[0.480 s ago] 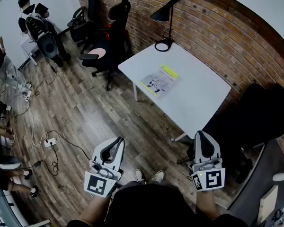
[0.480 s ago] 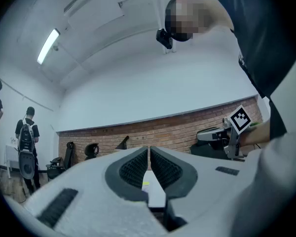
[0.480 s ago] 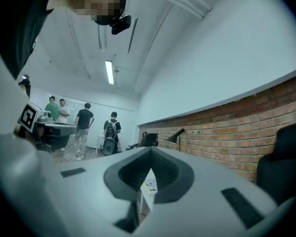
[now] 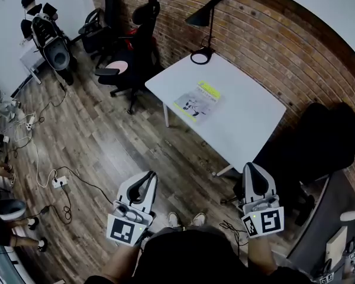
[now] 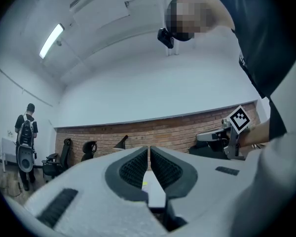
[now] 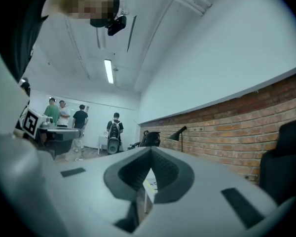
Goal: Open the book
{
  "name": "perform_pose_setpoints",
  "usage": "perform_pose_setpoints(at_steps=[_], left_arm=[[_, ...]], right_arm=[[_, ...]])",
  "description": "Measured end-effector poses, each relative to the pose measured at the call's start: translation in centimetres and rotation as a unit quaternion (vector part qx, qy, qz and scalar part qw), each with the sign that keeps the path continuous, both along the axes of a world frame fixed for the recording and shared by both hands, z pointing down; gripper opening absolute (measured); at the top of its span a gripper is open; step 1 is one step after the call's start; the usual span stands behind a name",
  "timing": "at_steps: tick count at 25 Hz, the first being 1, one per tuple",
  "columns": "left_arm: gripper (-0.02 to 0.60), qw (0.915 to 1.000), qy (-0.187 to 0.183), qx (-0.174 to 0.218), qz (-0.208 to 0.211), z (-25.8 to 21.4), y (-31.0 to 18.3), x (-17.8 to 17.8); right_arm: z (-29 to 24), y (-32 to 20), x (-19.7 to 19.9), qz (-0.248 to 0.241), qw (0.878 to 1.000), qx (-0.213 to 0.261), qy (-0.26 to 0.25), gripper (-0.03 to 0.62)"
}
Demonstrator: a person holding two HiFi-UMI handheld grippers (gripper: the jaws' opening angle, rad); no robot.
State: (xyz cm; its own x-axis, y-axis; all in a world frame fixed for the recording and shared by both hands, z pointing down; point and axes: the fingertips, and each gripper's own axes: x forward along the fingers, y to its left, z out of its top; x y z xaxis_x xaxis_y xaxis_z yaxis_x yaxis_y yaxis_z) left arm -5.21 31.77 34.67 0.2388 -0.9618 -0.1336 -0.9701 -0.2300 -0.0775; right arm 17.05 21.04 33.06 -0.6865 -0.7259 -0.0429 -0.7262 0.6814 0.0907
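Note:
A closed book (image 4: 197, 101) with a pale illustrated cover and a yellow-green strip lies flat on the white table (image 4: 248, 129), far ahead of both grippers. My left gripper (image 4: 147, 179) is held low over the wood floor, well short of the table, its jaws shut with nothing between them; in the left gripper view (image 5: 149, 149) the pads almost touch. Off the table's near corner, the right gripper (image 4: 252, 170) has its jaws meeting at the tips and holds nothing. In the right gripper view (image 6: 151, 151) a sliver of the table shows below the tips.
A black desk lamp (image 4: 204, 22) stands at the table's far corner by the brick wall. Black office chairs (image 4: 133, 49) stand left of the table, and a dark seat (image 4: 325, 141) right of it. Cables and a power strip (image 4: 62, 180) lie on the floor at left.
The head view has shifted slightly. Both grippers stay where they were, shut. A person at the left edge has moved partly out of view.

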Motion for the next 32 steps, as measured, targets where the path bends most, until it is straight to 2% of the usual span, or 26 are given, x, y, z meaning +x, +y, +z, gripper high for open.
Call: perform_pose_setpoints(at_steps=[8, 12, 21, 26, 32], left_arm=[[0.037, 0.9992, 0.032, -0.013, 0.017, 2.3, 0.0, -2.6], [0.037, 0.999, 0.022, -0.024, 0.03, 3.0, -1.9, -2.6], [0.037, 0.9981, 0.015, -0.056, 0.02, 5.2, -10.8, -3.7], [0.037, 0.998, 0.015, -0.055, 0.025, 4.8, -18.5, -3.4], [0.037, 0.9983, 0.009, -0.053, 0.024, 3.9, -25.4, -3.3]], right_arm=[[1.2, 1.9, -1.3, 0.027, 0.999, -0.017, 0.015, 0.011], [1.6, 0.1, -1.7, 0.033, 0.999, -0.021, 0.01, 0.011], [2.9, -9.7, -3.8, 0.023, 0.999, -0.024, -0.001, 0.011], [2.2, -17.6, -2.8, 0.036, 0.999, -0.021, -0.011, 0.011], [1.6, -24.3, -2.8, 0.024, 0.999, -0.012, -0.02, 0.011]])
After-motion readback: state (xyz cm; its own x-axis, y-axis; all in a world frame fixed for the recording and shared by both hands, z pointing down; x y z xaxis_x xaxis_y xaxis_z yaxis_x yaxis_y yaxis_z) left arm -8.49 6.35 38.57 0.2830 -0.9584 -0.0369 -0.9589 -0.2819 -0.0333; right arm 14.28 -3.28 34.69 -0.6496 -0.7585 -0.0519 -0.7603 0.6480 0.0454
